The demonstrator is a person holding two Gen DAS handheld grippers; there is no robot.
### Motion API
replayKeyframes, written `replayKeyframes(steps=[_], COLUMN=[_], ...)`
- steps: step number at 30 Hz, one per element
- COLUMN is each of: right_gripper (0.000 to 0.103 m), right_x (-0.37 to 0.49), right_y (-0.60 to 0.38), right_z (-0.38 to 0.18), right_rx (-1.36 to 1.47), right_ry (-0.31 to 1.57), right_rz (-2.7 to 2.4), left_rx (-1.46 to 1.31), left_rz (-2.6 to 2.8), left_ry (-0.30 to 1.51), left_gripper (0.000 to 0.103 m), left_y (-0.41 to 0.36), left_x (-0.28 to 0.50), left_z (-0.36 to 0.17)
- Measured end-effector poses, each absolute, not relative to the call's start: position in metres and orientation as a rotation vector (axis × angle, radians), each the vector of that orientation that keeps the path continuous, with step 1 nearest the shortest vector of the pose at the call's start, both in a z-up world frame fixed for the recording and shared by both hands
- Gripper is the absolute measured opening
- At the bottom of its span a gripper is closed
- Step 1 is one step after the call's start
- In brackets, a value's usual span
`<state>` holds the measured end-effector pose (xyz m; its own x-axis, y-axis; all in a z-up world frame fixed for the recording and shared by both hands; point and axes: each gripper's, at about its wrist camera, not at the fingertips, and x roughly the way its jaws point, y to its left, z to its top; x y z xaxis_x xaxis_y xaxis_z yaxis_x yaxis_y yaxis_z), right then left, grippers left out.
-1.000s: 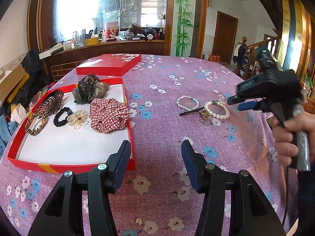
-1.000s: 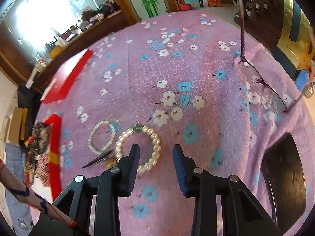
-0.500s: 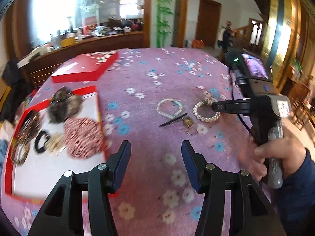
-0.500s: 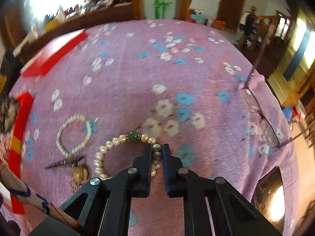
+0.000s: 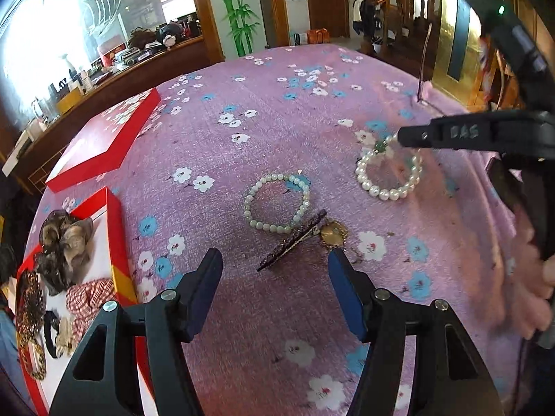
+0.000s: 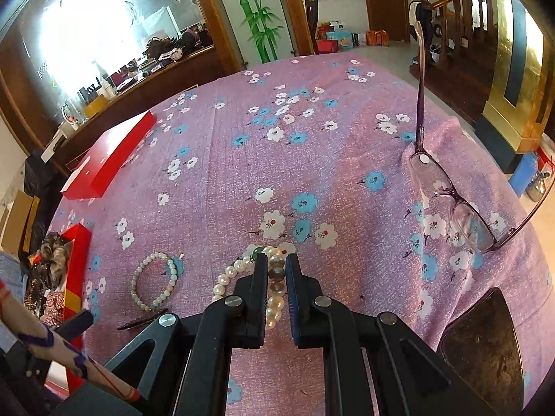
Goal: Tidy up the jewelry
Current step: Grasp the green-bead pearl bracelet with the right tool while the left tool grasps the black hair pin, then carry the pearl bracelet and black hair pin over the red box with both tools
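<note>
My right gripper [image 6: 276, 270] is shut on a large pearl bracelet with a green bead [image 6: 275, 296]; in the left wrist view the bracelet [image 5: 388, 192] hangs from the right gripper's tip [image 5: 404, 137] just above the cloth. A smaller pearl bracelet [image 5: 275, 201] lies on the purple cloth, with a dark hair clip [image 5: 291, 241] and a gold pendant [image 5: 333, 232] beside it. My left gripper [image 5: 274, 270] is open and empty, just in front of the clip. The open red box [image 5: 116, 242] at the left holds scrunchies and hair accessories.
The red box lid [image 5: 107, 142] lies at the back left. Purple glasses [image 6: 451, 190] sit at the table's right edge, with a dark flat object [image 6: 482, 353] near the right corner. The table is covered by a purple flowered cloth [image 6: 277, 138].
My right gripper closed on the large pearl bracelet and lifted it slightly. My left gripper swung right from the red box toward the hair clip and small bracelet.
</note>
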<state>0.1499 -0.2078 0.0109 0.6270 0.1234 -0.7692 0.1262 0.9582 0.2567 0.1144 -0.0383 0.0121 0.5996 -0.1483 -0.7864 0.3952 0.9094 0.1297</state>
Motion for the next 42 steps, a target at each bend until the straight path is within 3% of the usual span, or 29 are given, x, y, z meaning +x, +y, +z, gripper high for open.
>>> replayKeyframes(steps=[4, 8, 12, 23, 42], right_gripper=[0.010, 0.010, 0.010, 0.011, 0.011], right_x=[0.148, 0.147, 0.148, 0.137, 0.114], right_y=[-0.210, -0.211, -0.211, -0.187, -0.151], right_z=[0.012, 0.012, 0.011, 0.025, 0.049], right_rx=[0.308, 0.317, 0.312, 0.274, 0.237], right_ry=[0.899, 0.903, 0.904, 0.843, 0.699], right_rz=[0.001, 0.001, 0.006, 0.116, 0.286], left_rx=[0.344, 0.344, 0.323, 0.022, 0.062], left_rz=[-0.317, -0.324, -0.267, -0.218, -0.146], left_ry=[0.909, 0.922, 0.888, 0.686, 0.596], left_gripper=[0.048, 0.014, 0.006, 0.005, 0.005], left_y=[-0.047, -0.054, -0.054, -0.003, -0.001], left_x=[0.127, 0.134, 0.128, 0.096, 0.090], left_z=[0.001, -0.002, -0.005, 0.026, 0.034])
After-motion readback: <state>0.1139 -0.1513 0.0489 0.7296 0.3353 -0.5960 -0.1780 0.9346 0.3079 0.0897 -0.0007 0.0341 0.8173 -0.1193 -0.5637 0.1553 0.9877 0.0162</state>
